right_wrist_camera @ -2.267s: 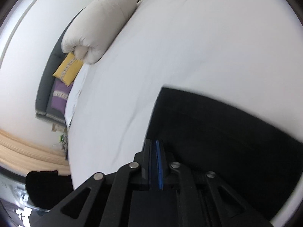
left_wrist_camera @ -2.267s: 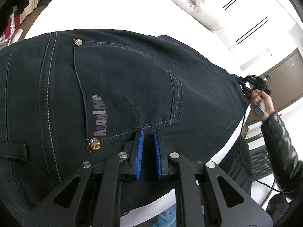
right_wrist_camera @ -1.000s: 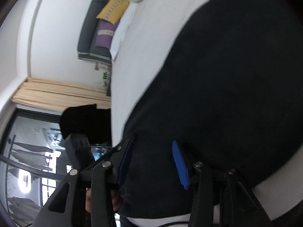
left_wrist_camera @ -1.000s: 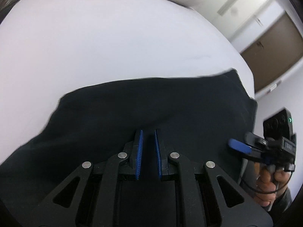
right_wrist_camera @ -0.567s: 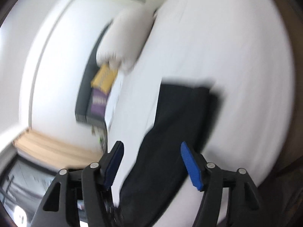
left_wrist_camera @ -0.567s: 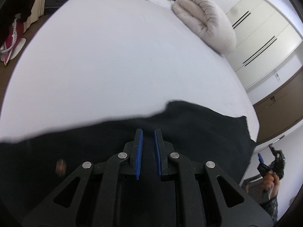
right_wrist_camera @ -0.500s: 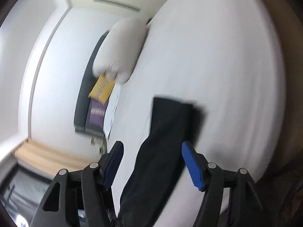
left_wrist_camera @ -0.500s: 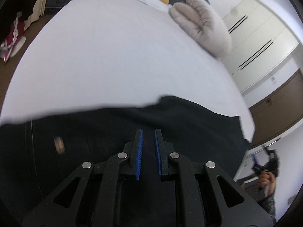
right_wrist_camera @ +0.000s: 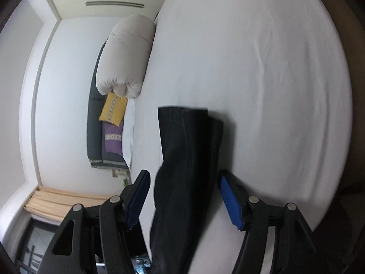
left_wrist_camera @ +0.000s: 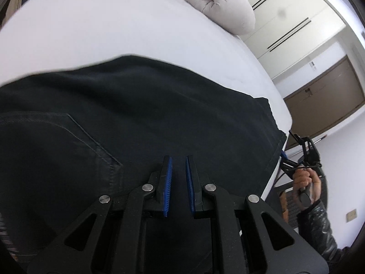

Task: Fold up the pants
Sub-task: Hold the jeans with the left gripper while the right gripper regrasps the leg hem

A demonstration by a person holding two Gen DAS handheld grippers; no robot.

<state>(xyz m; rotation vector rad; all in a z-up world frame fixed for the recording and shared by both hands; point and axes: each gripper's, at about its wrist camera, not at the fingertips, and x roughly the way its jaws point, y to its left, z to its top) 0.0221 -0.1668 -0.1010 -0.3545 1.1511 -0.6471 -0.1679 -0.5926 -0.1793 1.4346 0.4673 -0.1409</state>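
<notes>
Two layers at least of the black jeans (left_wrist_camera: 159, 118) lay stacked on the white bed (left_wrist_camera: 114, 29), filling the lower and middle part of the left wrist view, with a stitched back pocket at lower left and a hem running down the right side toward the bed's edge. In the right wrist view the same jeans (right_wrist_camera: 187, 150) showed as a long dark strip up the centre of the frame, its far end squared off and stepped where one layer lay short of the other. The left gripper (left_wrist_camera: 178, 178) had its blue-padded fingers (left_wrist_camera: 167, 182) drawn close with a narrow gap between them, low over the denim; whether any cloth was caught there could not be told. The right gripper (right_wrist_camera: 182, 196) had its fingers (right_wrist_camera: 230, 198) spread wide to either side of the strip, holding nothing. Denim of this kind likely handled as a soft but fairly heavy cloth, limp enough to sag between two holds and rough enough not to slip from the pads. Seams, hems and the waistband seemed the best places to take hold, since thick edges pinch surely and keep stacked layers together. A rolled beige duvet (left_wrist_camera: 216, 2) sat at the top of the frame.
</notes>
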